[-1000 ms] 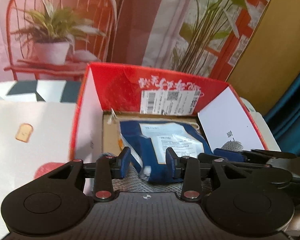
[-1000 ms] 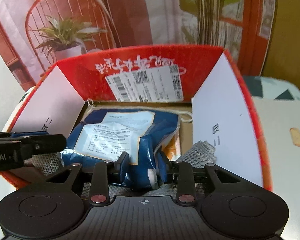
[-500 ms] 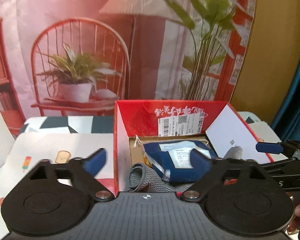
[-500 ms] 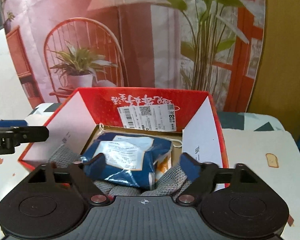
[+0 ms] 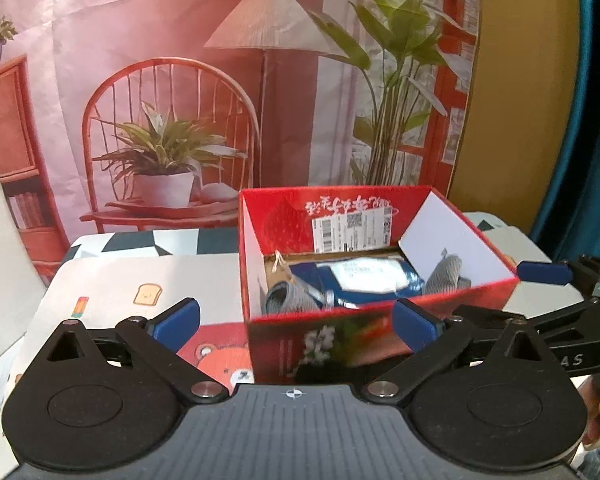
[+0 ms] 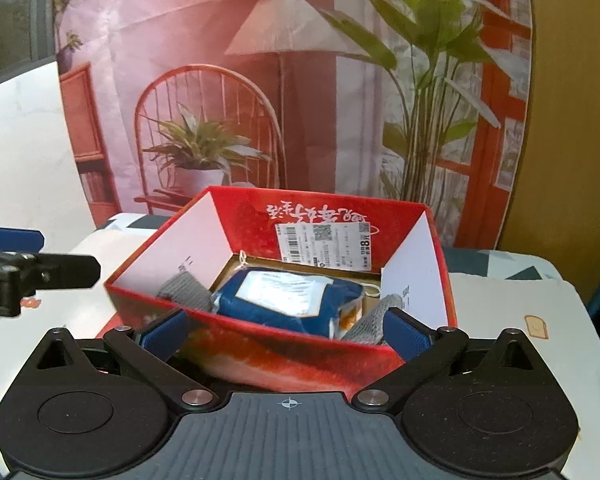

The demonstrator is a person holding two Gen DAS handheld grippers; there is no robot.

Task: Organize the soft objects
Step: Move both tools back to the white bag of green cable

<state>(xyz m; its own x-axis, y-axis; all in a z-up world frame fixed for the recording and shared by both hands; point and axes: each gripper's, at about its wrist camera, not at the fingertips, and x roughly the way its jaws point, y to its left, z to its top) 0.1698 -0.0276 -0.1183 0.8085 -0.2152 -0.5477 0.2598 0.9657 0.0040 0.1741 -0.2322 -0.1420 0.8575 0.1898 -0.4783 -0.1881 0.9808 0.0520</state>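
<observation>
A red cardboard box stands open on the table; it also shows in the right wrist view. Inside lie a blue soft package with a white label and a grey knitted cloth that sticks up on both sides of it. My left gripper is open and empty, in front of the box. My right gripper is open and empty, also in front of the box. The right gripper shows at the right edge of the left wrist view.
The table has a white cloth with cartoon prints. A printed backdrop of a chair, lamp and plants hangs behind the table. A blue curtain hangs at the right. The left gripper's fingers reach in from the left of the right wrist view.
Both grippers opened, let go of the blue package and cloth in the box, and pulled back and up out of the box.
</observation>
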